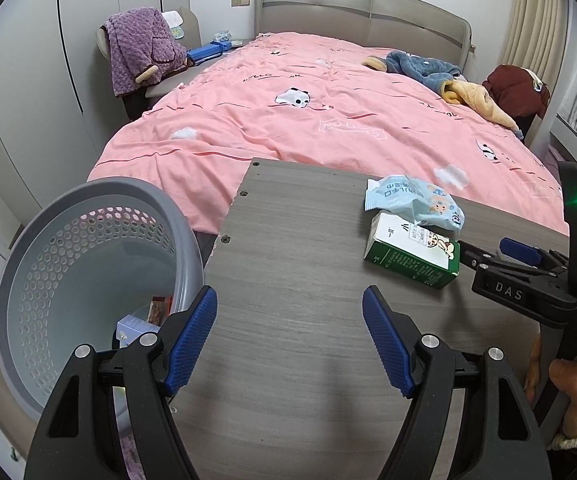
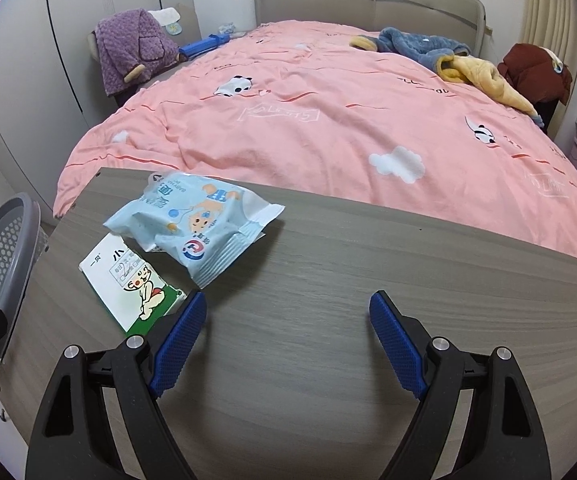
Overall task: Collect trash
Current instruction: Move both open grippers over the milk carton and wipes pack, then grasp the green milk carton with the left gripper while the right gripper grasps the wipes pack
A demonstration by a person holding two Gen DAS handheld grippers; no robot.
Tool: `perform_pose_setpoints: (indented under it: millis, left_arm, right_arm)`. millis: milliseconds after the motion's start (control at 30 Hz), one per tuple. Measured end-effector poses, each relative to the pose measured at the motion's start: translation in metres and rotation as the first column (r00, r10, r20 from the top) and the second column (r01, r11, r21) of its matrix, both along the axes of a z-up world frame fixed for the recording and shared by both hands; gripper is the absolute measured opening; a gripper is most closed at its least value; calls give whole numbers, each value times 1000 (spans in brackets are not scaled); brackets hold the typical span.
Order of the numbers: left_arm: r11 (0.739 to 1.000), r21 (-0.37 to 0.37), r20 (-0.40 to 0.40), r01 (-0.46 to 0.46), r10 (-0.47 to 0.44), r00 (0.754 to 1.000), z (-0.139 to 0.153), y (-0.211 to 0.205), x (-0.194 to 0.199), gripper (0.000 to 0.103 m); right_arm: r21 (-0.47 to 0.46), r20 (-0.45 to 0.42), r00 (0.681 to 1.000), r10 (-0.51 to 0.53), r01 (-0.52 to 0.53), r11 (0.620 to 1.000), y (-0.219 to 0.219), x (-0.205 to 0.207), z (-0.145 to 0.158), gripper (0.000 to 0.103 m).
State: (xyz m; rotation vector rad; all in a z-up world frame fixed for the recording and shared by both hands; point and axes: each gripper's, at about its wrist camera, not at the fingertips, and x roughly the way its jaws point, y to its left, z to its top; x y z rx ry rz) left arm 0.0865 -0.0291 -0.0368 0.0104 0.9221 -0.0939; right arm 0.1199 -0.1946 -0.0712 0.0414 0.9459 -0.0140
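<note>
From the left wrist, the left gripper (image 1: pixel 288 336) gapes wide over bare table (image 1: pixel 288 280), holding nothing. The carton (image 1: pixel 410 254) lies flat at the right, long axis running toward the bed (image 1: pixel 308 100), the wrapper (image 1: pixel 412 202) overlapping its far end. The bin (image 1: pixel 88 272) beside the table hides most of its contents.

From the right wrist, the right gripper (image 2: pixel 286 340) is wide open and empty, its left finger (image 2: pixel 178 338) covering the carton's (image 2: pixel 128 284) near corner. The wrapper (image 2: pixel 196 224) lies slantwise.
</note>
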Motion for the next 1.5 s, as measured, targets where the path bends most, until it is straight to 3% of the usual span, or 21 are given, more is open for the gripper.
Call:
perform_pose_setpoints:
  millis: [700, 1200, 1500]
  left_arm:
    - [998, -29, 3, -49, 49, 999, 6, 8, 12, 72]
    - [995, -97, -121, 2, -13, 993, -17, -41, 43, 72]
    - [996, -90, -174, -7, -9, 985, -36, -56, 63, 72]
  right_arm:
    - [75, 18, 993, 120, -121, 990, 50, -26, 6, 82]
    - [66, 43, 999, -14, 11, 998, -16, -57, 15, 82]
    - [103, 53, 997, -58, 53, 993, -47, -60, 17, 82]
